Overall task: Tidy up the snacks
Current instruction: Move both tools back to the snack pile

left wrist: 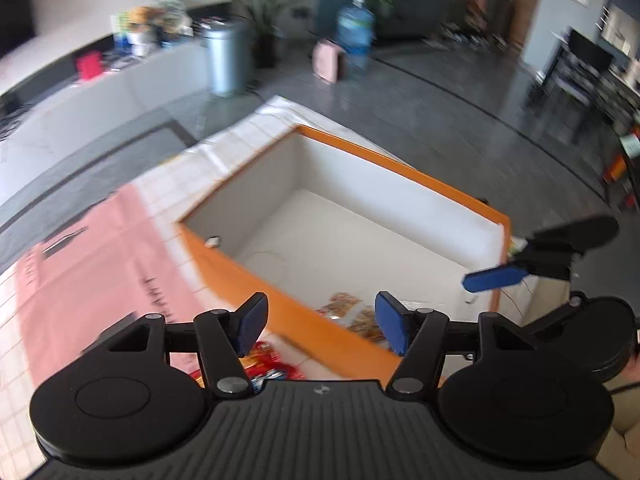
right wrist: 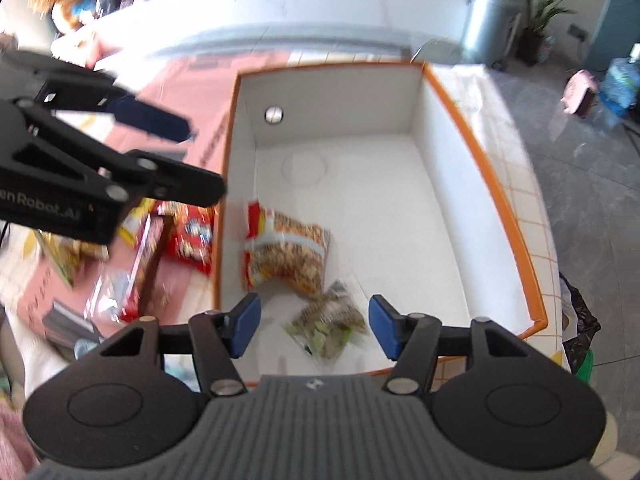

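1. Across the middle of both views sits an orange-rimmed box (right wrist: 496, 204) with white inner walls, resting on a pale tiled tabletop (right wrist: 516, 148)
2. Toward the lower centre of the right wrist view, two snack packets lie on the box floor: a red-and-yellow bag of mixed crackers (right wrist: 286, 250), and just below it a clear bag with greenish pieces (right wrist: 326, 322); their edges look to be touching
3. At the bottom of that view the right gripper (right wrist: 314, 326) hangs above the clear bag, its blue pads (right wrist: 245, 324) spread apart and pressing on nothing
4. At the left edge, outside the box wall, more snacks are heaped on a pink sheet (right wrist: 176, 84), among them a red packet (right wrist: 190, 242)
5. Also at the left of that view the left gripper (right wrist: 182, 156) reaches in over the heap; in its own view its jaws stand apart and empty, over the near box rim
6. Far back in the left wrist view stand a grey bin (left wrist: 226, 58) and a blue water bottle (left wrist: 355, 26); motion blur softens most edges
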